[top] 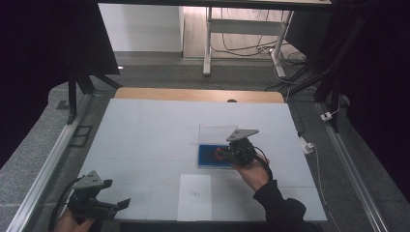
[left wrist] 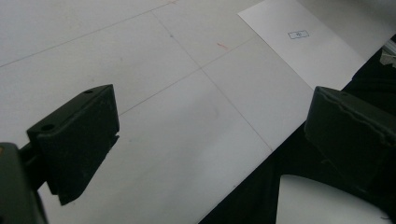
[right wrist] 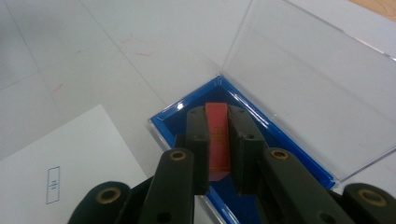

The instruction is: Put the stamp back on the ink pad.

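A shallow blue box (top: pixel 207 163) lies right of the table's middle, and its clear lid (top: pixel 215 132) stands open at the far side. My right gripper (top: pixel 223 153) hangs over the box, shut on a thin red flat piece (top: pixel 219 154). In the right gripper view the red piece (right wrist: pixel 217 140) stands on edge between the pads of this gripper (right wrist: pixel 218 113), above the blue box (right wrist: pixel 175 120) and in front of the lid (right wrist: pixel 299 79). My left gripper (top: pixel 121 204) rests at the near left corner, open with nothing between its fingers; its own view shows this gripper (left wrist: pixel 215 135) over bare table.
A white paper sheet (top: pixel 195 198) with a small printed mark lies at the near edge, between the two grippers; it is also in the left gripper view (left wrist: pixel 317 46) and the right gripper view (right wrist: pixel 70 163). The white table (top: pixel 145 130) ends in a wooden strip at the back.
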